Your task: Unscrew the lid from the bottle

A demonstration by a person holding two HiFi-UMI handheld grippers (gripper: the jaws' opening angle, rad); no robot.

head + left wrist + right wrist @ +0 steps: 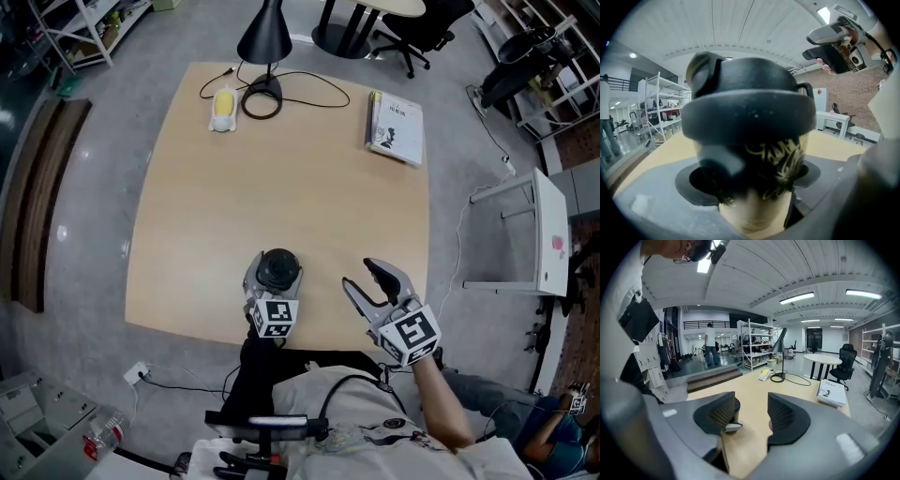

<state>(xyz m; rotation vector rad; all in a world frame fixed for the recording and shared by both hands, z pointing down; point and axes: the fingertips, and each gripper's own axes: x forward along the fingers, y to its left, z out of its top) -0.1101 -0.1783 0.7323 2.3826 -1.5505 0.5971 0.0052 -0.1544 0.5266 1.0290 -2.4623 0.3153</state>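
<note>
Table (300, 197) holds bottle (278, 270), lamp (263, 42), book (395, 128), perhaps a pouch (223, 110).

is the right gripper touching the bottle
Apart. The head view shows bare table between the right gripper and the bottle.

This is an open-plan office that doubles as a lab hall. The pale wooden bench (281, 187) carries a black cone-shaded desk lamp (263, 37) at its 12 o'clock edge and a white printed booklet (395, 128) at 1 o'clock, with a black swivel office chair (417, 33) and a round white table (384, 7) beyond. White metal shelving racks (757, 341) with stored goods, long ceiling strip lights (797, 298) and a plain grey floor (94, 234) surround it.
</note>
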